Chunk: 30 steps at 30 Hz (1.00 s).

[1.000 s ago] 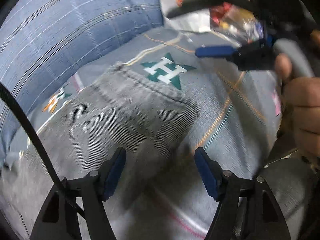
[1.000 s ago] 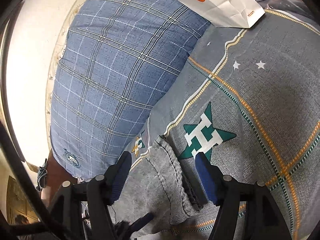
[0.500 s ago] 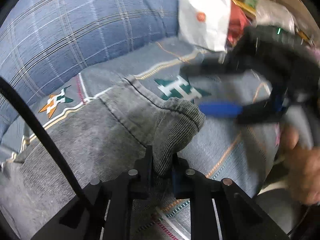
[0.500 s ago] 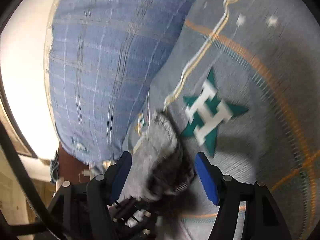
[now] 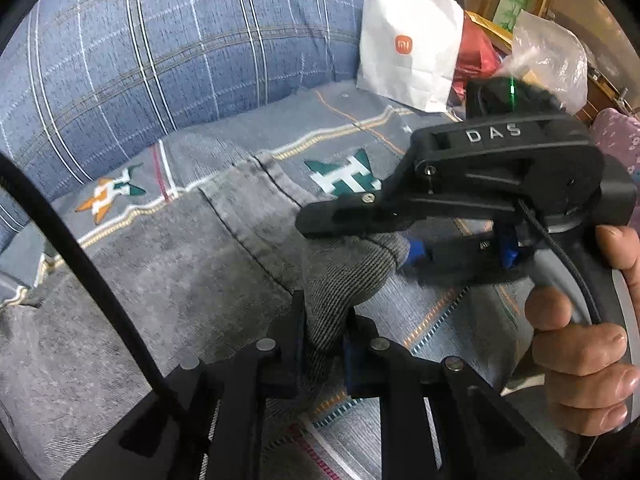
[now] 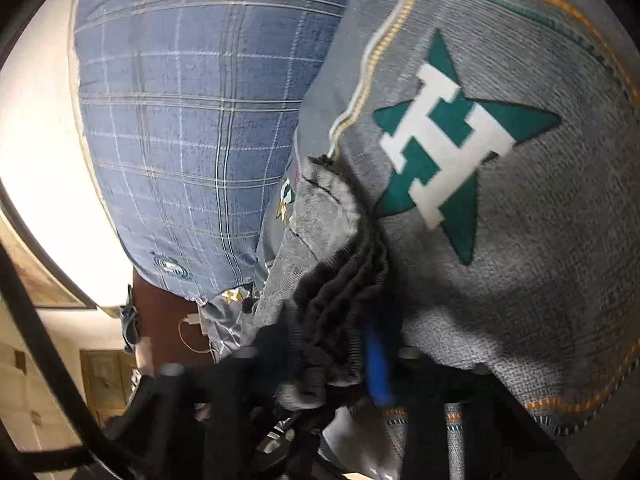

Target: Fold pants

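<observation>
A: As the pants (image 5: 168, 280) lie on the bed (image 5: 452, 320), left tool (image 5: 322, 340) pinches one hem corner, right tool (image 5: 404, 248) the next corner.

B: Risk?

A: Thick denim, shallow bite; uneven lifting could slip a corner, skewing the fold.

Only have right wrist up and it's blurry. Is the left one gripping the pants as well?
Observer: Yes. The left gripper is shut on a raised fold of the grey pants.
Operator: How close to the right one?
Observer: Close. The right gripper pinches the tip of that same fold, just beyond the left fingers.
Operator: Anything past the pants I can't see?
Observer: A white paper bag with an orange logo, next to the blue plaid pillow.
</observation>
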### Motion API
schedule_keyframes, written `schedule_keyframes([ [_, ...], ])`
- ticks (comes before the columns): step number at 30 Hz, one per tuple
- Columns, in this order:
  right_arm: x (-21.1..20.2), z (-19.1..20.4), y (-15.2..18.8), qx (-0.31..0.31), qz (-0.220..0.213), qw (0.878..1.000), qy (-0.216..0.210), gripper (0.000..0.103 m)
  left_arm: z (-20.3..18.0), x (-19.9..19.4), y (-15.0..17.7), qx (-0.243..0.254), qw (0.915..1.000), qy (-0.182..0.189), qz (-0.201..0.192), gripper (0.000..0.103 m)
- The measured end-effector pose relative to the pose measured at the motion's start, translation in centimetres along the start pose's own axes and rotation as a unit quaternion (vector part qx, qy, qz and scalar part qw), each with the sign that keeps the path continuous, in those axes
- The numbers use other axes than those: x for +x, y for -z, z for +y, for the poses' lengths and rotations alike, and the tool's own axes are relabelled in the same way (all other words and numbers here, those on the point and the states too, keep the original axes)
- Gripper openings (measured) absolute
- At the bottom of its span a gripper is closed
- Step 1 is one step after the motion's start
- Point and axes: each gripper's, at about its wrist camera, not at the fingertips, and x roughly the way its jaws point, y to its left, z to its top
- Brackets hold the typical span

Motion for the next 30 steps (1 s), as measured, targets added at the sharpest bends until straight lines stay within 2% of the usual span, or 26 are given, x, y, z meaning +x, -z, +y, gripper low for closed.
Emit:
schedule_keyframes([
  [1,0.0,0.5,0.1,-0.009,-0.002,1.0,0.005,0.022,0.1,-0.2,0.1,-0.002,0.9999,0.01,0.006,0.02],
  [3,-0.1,1.2,0.3,-0.029,-0.008,0.999,0.011,0.02,1.5,-1.1,0.3,-0.027,0.9979,0.057,0.016,0.03],
  [4,-0.3,1.8,0.5,-0.043,-0.014,0.999,0.007,0.018,2.3,-1.9,0.5,-0.043,0.9957,0.08,0.016,0.038],
  [5,-0.6,2.5,0.5,-0.059,-0.021,0.998,0.004,0.016,3.7,-3.2,1.1,-0.071,0.9912,0.111,0.008,0.054],
  [7,-0.9,4.1,1.0,-0.093,-0.03,0.995,-0.001,0.016,6.1,-4.9,2.0,-0.111,0.9853,0.13,-0.006,0.071],
  [10,-0.7,7.5,2.4,-0.17,-0.038,0.985,0.006,0.016,11.0,-6.9,3.7,-0.173,0.9766,0.126,-0.013,0.071],
  [13,0.4,11.0,4.9,-0.243,-0.035,0.969,0.008,0.016,16.4,-8.6,5.6,-0.246,0.9584,0.144,-0.025,0.071],
  [17,3.4,15.2,9.0,-0.325,-0.022,0.945,0.015,0.016,21.6,-9.8,7.0,-0.306,0.9349,0.176,-0.037,0.071],
  [21,8.1,16.7,12.4,-0.351,-0.004,0.935,0.05,0.016,25.3,-10.8,8.8,-0.332,0.9213,0.194,-0.059,0.073],
  [22,9.4,16.7,12.9,-0.35,-0.002,0.935,0.058,0.016,25.7,-10.9,9.3,-0.336,0.9185,0.198,-0.066,0.077],
  [23,10.9,16.5,13.5,-0.349,0.006,0.935,0.066,0.016,26.4,-11.1,9.9,-0.346,0.9124,0.205,-0.074,0.081],
  [25,13.4,16.1,14.5,-0.358,0.018,0.93,0.086,0.016,28.0,-10.6,10.5,-0.371,0.8993,0.219,-0.075,0.082],
  [27,15.9,15.9,15.8,-0.379,0.025,0.918,0.116,0.016,28.7,-10.7,10.5,-0.378,0.897,0.217,-0.073,0.082],
  [30,17.7,15.6,17.0,-0.413,0.027,0.898,0.146,0.016,28.4,-10.8,10.6,-0.368,0.904,0.207,-0.07,0.082],
])
